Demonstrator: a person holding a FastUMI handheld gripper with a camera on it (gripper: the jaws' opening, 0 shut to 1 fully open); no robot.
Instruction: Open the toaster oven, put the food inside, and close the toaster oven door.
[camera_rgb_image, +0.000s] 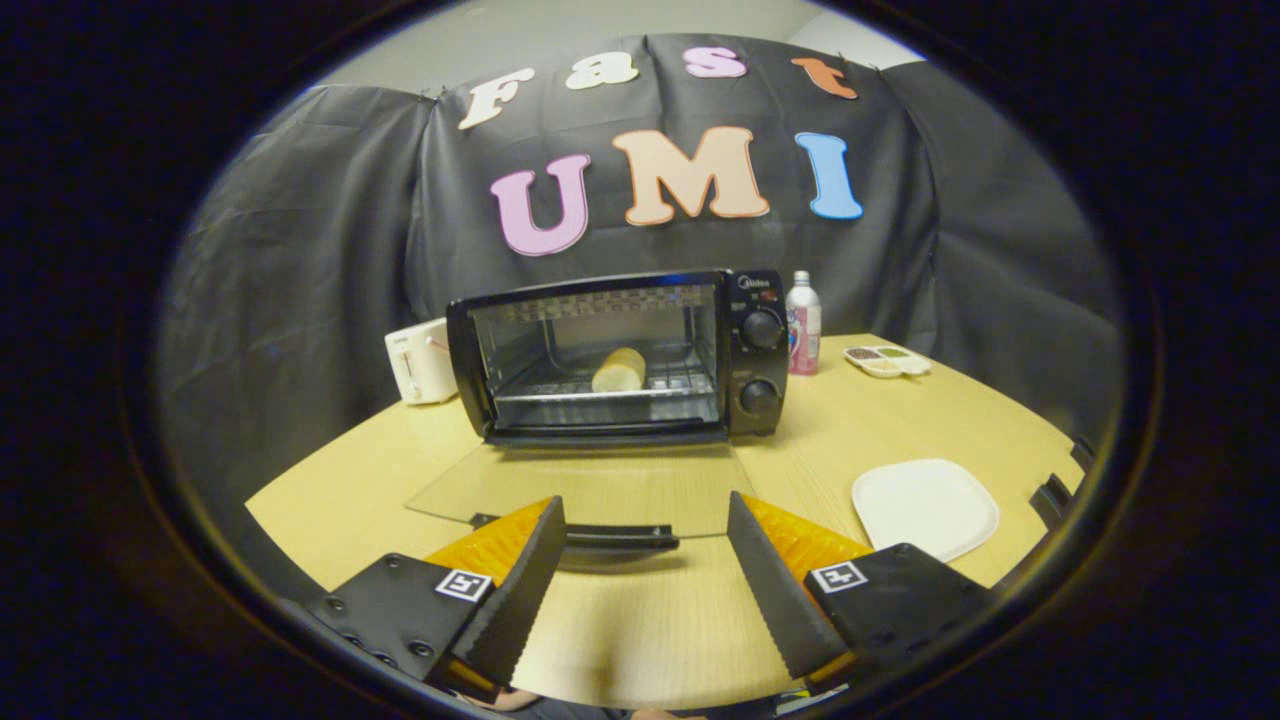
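A black toaster oven (745, 350) stands on the wooden table (650, 620) with its glass door (590, 488) folded down flat toward me. A pale bread roll (620, 371) lies on the wire rack inside the oven. The door's dark handle (615, 538) runs across just ahead of my fingertips. My gripper (645, 515) is open, one finger on each side of the handle's span, with nothing between them.
A white square plate (925, 507) lies on the table right of the door. Beside the oven's right side stands a bottle (803, 322), with a small divided dish (887, 360) further right. A white appliance (420, 362) sits left of the oven.
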